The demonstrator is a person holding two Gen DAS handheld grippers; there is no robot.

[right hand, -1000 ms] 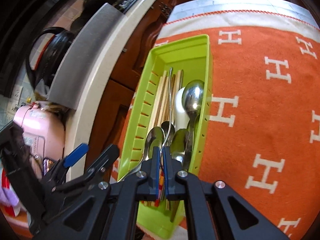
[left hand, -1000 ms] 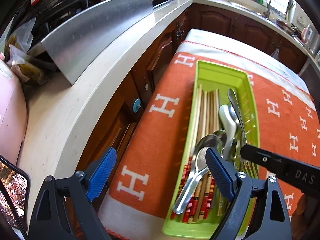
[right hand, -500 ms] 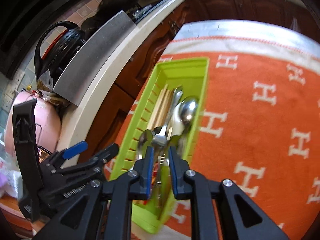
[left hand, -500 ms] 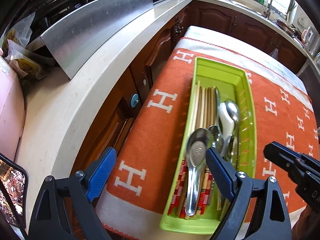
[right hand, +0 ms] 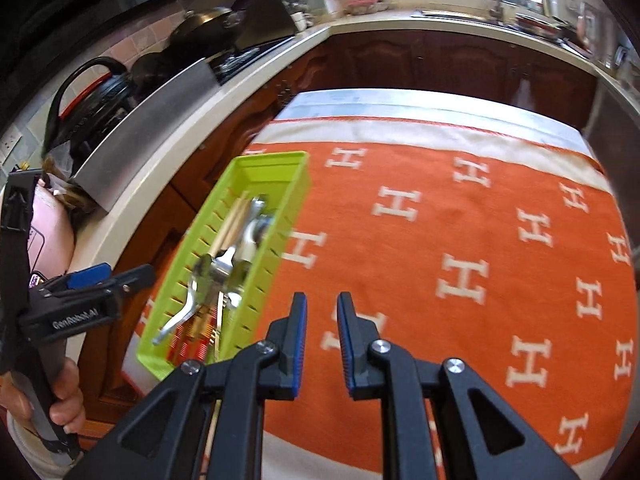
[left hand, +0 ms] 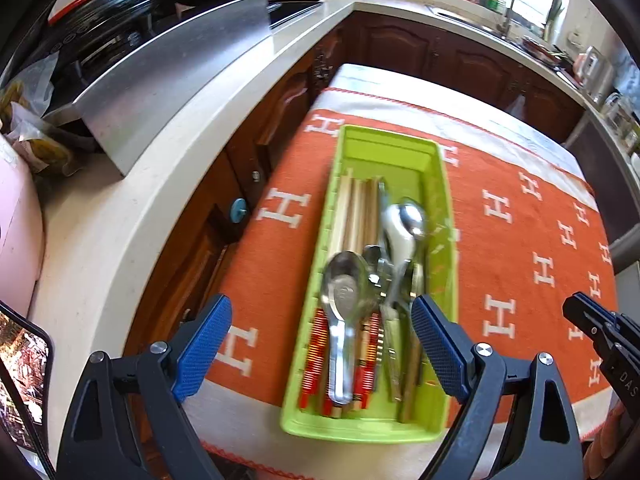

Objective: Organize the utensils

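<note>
Lime-green plastic formed the tray that held every utensil I could see, and it lay on the orange cloth with its long axis running away from me, parallel to the counter edge. In my left-wrist view the tray sat directly ahead of and below my left gripper, between the lines of its two blue pads, which stood wide apart with nothing gripped and nothing touching them. In my right-wrist view the tray lay off to the left of my right gripper, which hung over bare cloth. Its jaws were parted by a narrow gap and held nothing. The left hand was therefore the nearer one to the utensils. The contents lay lengthwise: chopsticks along the counter-side wall, a large steel spoon on top of their red-banded ends, and a white ladle-type spoon and further steel pieces bunched toward the other wall; motion blur prevented an exact count. Both grippers pointed steeply downward. I judged that any next pick would require a jaw closing across the tray's short axis, since the handles ran along its length, and that the overlapped spoons risked lifting together.
</note>
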